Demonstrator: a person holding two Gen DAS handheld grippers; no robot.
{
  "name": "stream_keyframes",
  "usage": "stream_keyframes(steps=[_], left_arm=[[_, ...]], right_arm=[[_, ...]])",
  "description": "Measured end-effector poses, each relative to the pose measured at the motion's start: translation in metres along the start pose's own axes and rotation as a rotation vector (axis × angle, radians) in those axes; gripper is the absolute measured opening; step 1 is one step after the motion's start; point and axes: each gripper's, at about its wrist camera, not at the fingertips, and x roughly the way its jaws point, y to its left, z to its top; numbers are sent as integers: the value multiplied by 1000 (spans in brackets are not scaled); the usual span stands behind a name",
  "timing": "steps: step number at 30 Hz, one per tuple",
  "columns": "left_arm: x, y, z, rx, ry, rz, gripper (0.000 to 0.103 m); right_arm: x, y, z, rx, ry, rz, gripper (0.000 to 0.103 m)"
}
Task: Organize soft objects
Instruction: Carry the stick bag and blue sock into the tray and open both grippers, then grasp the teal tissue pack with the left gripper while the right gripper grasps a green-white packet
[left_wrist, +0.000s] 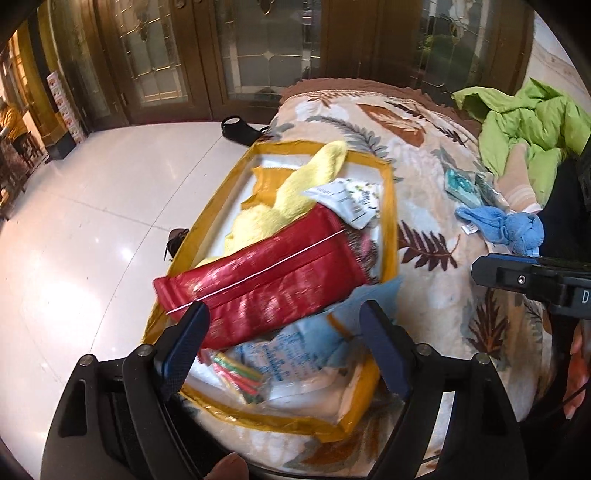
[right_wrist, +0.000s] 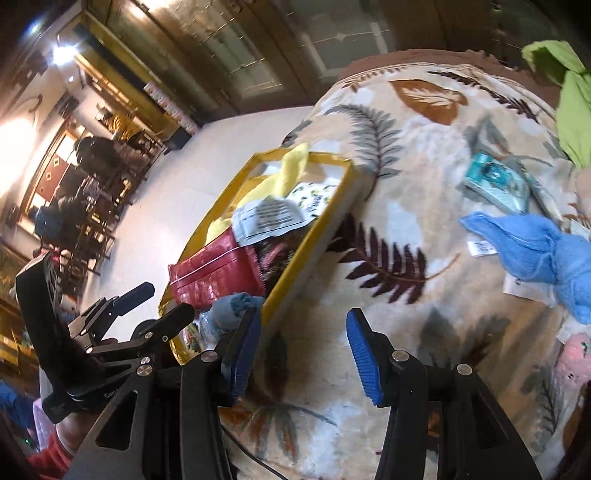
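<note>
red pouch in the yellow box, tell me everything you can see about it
The red pouch is long, flat and glossy, like plastic or coated fabric, with a thin white line running along its length. It lies slanted across the yellow-edged box, its near end jutting past the box rim. It rests on a yellow towel and plastic packets; a white printed packet overlaps its far end. The left gripper hangs open above its near end; contact is unclear.

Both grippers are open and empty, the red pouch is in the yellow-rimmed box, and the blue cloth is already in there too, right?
Not quite. The blue cloth lies on the blanket outside the box, as the right wrist view shows. The rest holds: the red pouch is in the box, and the left gripper and right gripper are open and empty.
</note>
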Motion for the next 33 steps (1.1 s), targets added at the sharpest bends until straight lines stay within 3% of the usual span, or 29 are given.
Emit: stream_keyframes(steps=[15,25,33], left_arm=[[9,-58,19,103,1,-24,83],[35,-121,60,161,27,-176,84],[84,-173,108,146,89,-253,87]], right_arm=[[-36,-47,-9,91,-76,-48,51],[-66,-135,-16,295,-147,-117,51],[-68,-154,6,230,-170,-242,51]])
